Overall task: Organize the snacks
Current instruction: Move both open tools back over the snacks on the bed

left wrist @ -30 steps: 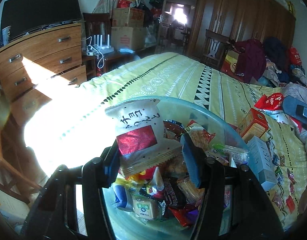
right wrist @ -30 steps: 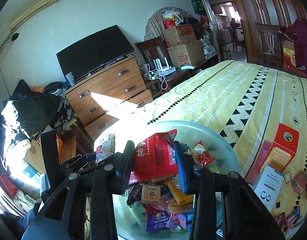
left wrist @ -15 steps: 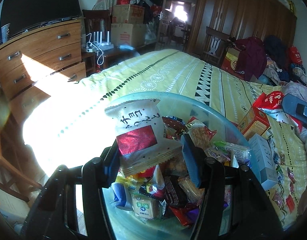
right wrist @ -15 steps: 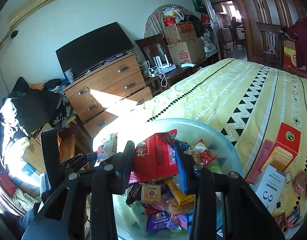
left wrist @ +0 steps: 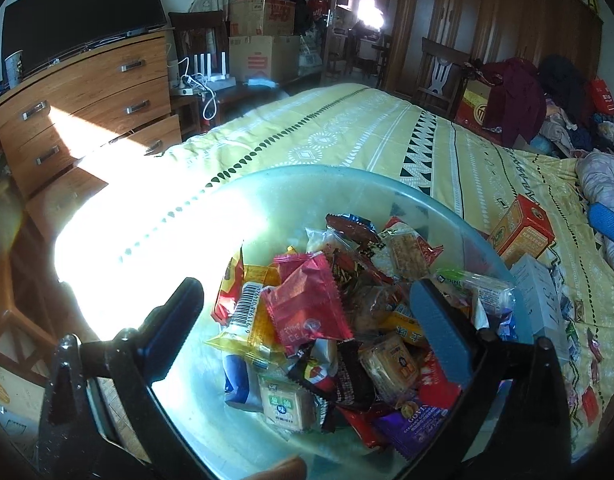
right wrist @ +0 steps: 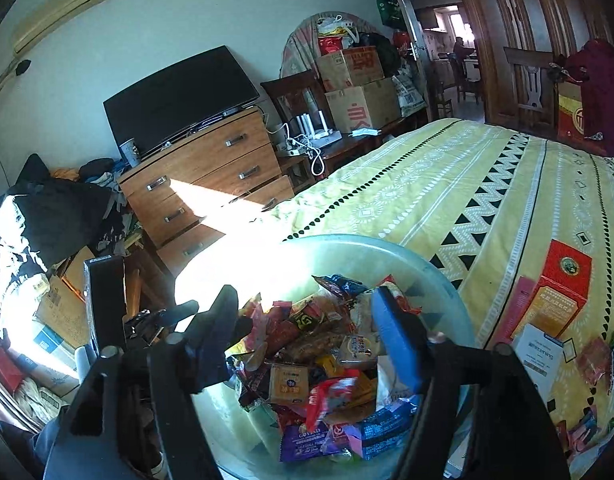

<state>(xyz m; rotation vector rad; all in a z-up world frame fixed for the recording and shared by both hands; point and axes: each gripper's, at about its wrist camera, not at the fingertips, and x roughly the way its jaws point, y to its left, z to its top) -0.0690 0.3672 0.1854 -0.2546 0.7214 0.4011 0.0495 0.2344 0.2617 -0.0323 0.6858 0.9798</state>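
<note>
Both packets are being let go w/ jaws opening: left gripper point(left wrist: 307, 320) and right gripper point(right wrist: 307, 336) are no longer holding anything. Snacks point(left wrist: 327, 320) are piling in the basin point(left wrist: 347, 184) on the bed point(left wrist: 367, 132); red packet point(left wrist: 307, 312) prob. just dropped.

1. Hard sunlight blows out the near corner of the yellow patterned bedspread point(left wrist: 347, 136) and the nine-o'clock rim of the translucent pale-blue plastic basin point(left wrist: 347, 184).
2. A sunlit wedge crosses the brown wooden drawer chest point(right wrist: 211, 176).
3. Fisheye bending and black vignetting fill every corner.
4. The centre is sharp; the edges soften.
</note>
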